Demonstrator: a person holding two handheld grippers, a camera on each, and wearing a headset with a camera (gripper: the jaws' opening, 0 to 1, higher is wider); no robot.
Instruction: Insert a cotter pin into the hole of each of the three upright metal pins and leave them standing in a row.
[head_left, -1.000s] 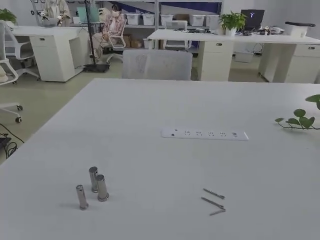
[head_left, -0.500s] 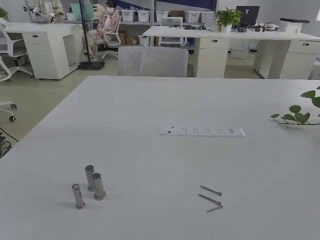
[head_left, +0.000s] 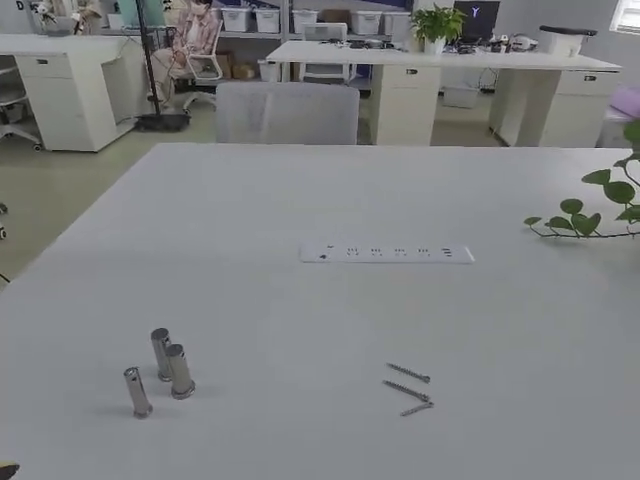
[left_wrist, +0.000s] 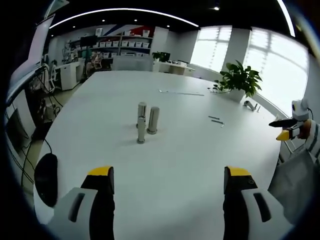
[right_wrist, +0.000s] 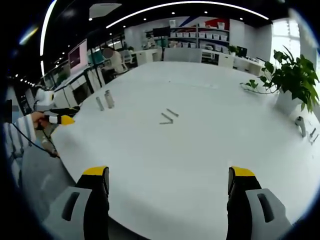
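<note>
Three short metal pins (head_left: 161, 372) stand upright in a tight cluster at the table's near left. They also show in the left gripper view (left_wrist: 146, 122) and, small, in the right gripper view (right_wrist: 105, 100). Three thin cotter pins (head_left: 408, 390) lie loose on the table to the near right, also seen ahead of my right gripper (right_wrist: 167, 117). My left gripper (left_wrist: 169, 176) is open and empty, well short of the metal pins. My right gripper (right_wrist: 168, 173) is open and empty too, back from the cotter pins.
A white power strip (head_left: 387, 254) lies across the middle of the white table (head_left: 300, 200). A leafy plant (head_left: 590, 215) reaches in at the right edge. A grey chair (head_left: 288, 112) stands at the far side, with desks and seated people beyond.
Nothing on the table has moved; only the head camera has shifted, so everything sits a little further left and up in the picture.
</note>
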